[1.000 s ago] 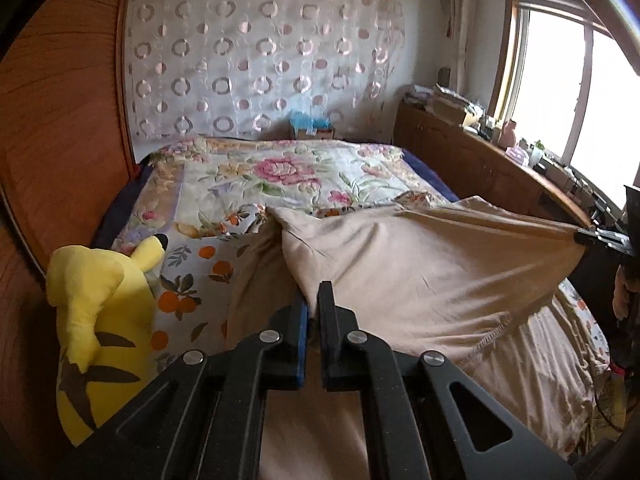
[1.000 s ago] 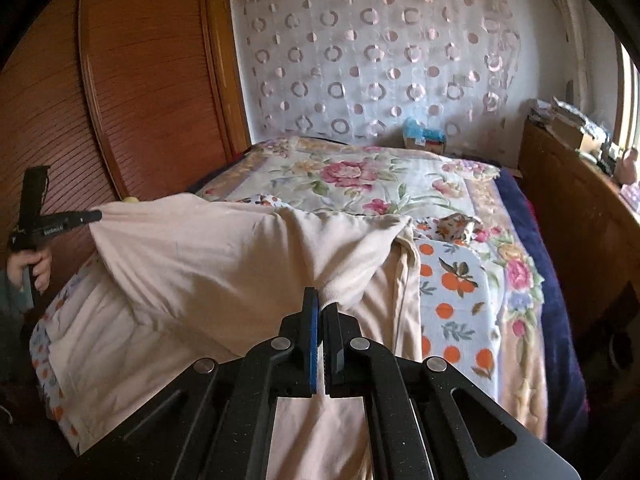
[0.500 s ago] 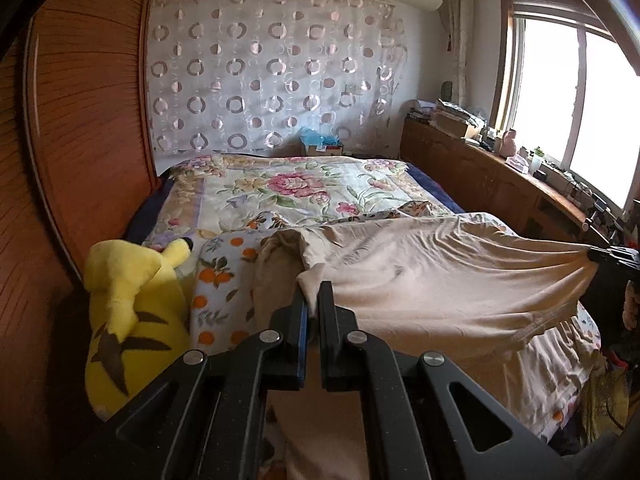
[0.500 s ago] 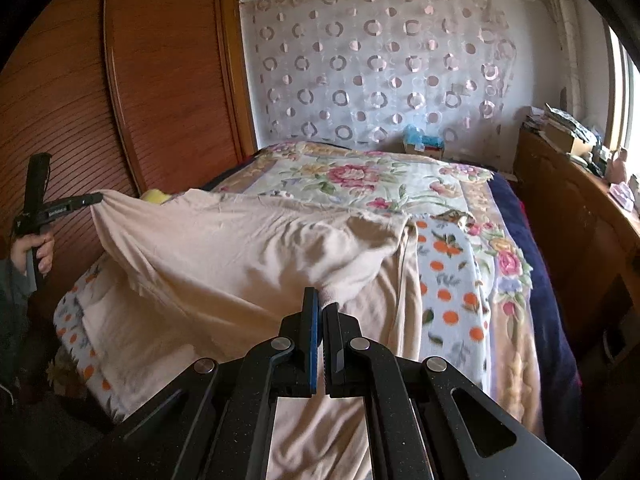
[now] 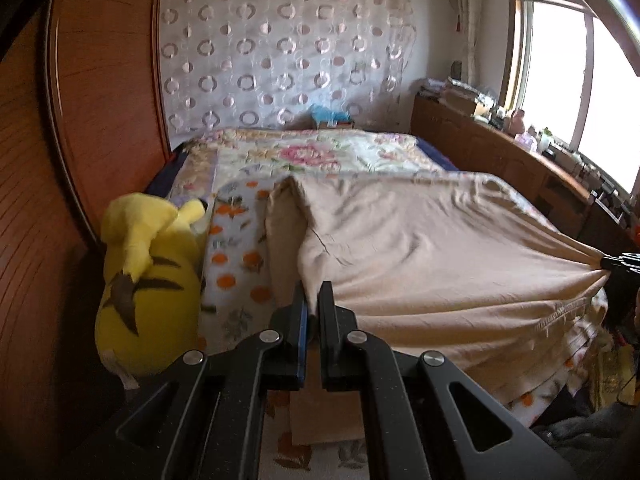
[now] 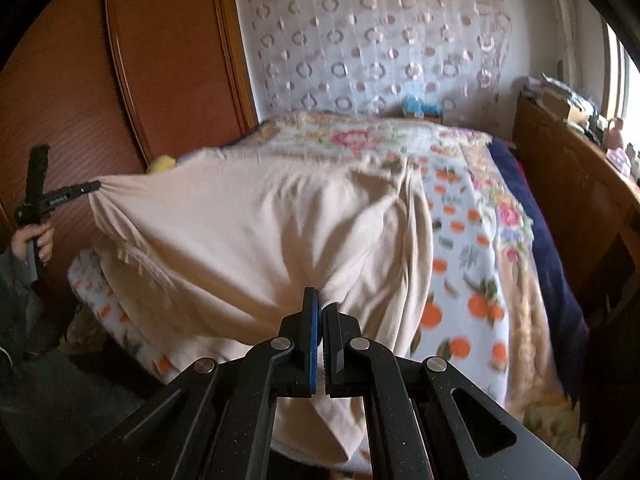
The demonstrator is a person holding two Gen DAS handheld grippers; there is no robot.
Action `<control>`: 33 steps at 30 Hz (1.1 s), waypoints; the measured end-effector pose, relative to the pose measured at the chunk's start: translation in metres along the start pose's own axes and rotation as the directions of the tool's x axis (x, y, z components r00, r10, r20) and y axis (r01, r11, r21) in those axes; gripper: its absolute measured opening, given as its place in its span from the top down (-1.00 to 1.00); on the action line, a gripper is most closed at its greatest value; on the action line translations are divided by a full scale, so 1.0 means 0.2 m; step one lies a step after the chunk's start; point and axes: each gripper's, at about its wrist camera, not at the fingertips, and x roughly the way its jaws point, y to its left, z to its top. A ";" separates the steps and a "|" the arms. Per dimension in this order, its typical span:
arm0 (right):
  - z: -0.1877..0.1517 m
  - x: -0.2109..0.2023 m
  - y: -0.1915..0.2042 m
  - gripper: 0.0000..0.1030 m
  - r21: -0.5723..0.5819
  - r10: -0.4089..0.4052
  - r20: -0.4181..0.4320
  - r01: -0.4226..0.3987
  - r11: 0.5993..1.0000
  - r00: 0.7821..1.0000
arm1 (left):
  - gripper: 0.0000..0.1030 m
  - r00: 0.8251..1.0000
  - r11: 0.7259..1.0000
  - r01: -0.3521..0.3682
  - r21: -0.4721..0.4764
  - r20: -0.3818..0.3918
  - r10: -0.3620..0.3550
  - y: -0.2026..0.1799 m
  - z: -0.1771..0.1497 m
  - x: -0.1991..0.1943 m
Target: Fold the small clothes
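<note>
Left wrist view: the left tool (image 5: 313, 300) is closed on a pinch of the beige garment (image 5: 420, 240), which comes up between its two black fingers. From there the cloth runs taut to the right, where its far corner is bunched in the tip of the right tool (image 5: 608, 261) at the picture's edge. The garment hangs stretched over the near end of the bed (image 5: 328, 156), above a quilt (image 5: 240, 248) printed with oranges and flowers. A hem with visible stitching runs along the lower right edge of the cloth. A yellow plush toy (image 5: 148, 276) lies at the left of the bed, against the wooden wardrobe (image 5: 80, 120). Behind the bed hangs a curtain (image 5: 280, 52) with ring patterns, and a bright window (image 5: 580, 88) stands above a cluttered wooden sideboard (image 5: 500, 148) (the items on it are too small to tell).

Right wrist view: the right tool (image 6: 320, 304) is likewise clamped tight, with a fold of the garment (image 6: 260, 232) caught between its fingers. The cloth spans to the left, where the left tool (image 6: 94, 187) grips the other corner; a hand (image 6: 34, 242) holds that tool's handle. The garment covers the left part of the bed (image 6: 540, 240), with the quilt (image 6: 472, 248) showing to its right. This view is somewhat blurred.
</note>
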 end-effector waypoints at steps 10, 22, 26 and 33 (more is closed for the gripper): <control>-0.05 0.14 0.00 0.97 0.016 -0.042 -0.066 0.043 0.999 0.997 | 0.90 1.000 1.000 -0.015 -0.012 -0.018 0.015 -0.04 -0.13 0.04; -0.08 0.02 0.01 0.28 -0.022 -0.064 -0.029 0.063 0.998 0.998 | 0.13 1.000 1.000 -0.003 0.006 0.010 0.003 -0.08 -0.16 -0.03; -0.10 0.01 -0.02 0.28 -0.014 -0.096 -0.035 0.096 0.995 0.995 | -0.28 1.000 1.000 0.002 0.006 0.000 -0.002 -0.09 -0.17 -0.03; -0.17 0.05 -0.02 0.28 -0.017 -0.103 -0.079 0.102 0.995 0.992 | -0.43 1.000 1.000 -0.015 -0.008 -0.025 0.015 -0.09 -0.22 0.01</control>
